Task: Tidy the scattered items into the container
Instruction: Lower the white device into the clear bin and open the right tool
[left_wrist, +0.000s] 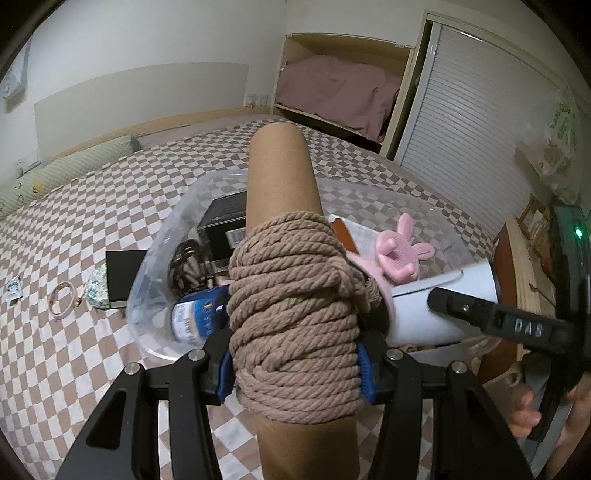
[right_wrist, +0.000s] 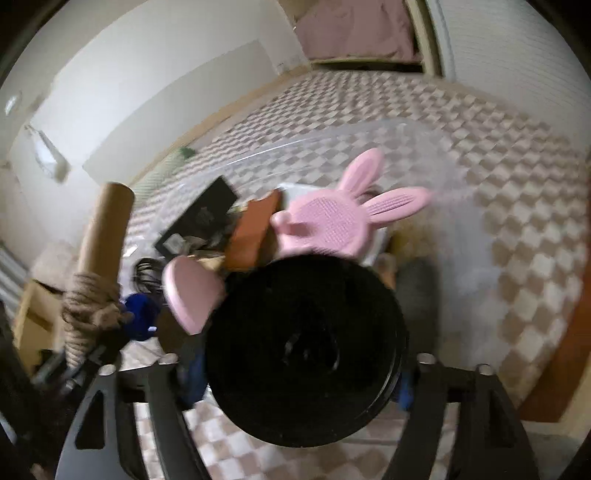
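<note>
My left gripper is shut on a cardboard tube wound with brown rope and holds it over the near rim of the clear plastic container. The tube also shows at the left of the right wrist view. My right gripper is shut on a white cylinder with a black end, held over the container's right side. A pink bunny-shaped item lies in the container, with a black box, a blue-labelled can and other items.
The container sits on a bed with a brown-and-white checked cover. On the cover to its left lie a black notebook, a roll of tape, a patterned pouch and a small packet. A wooden stand is at right.
</note>
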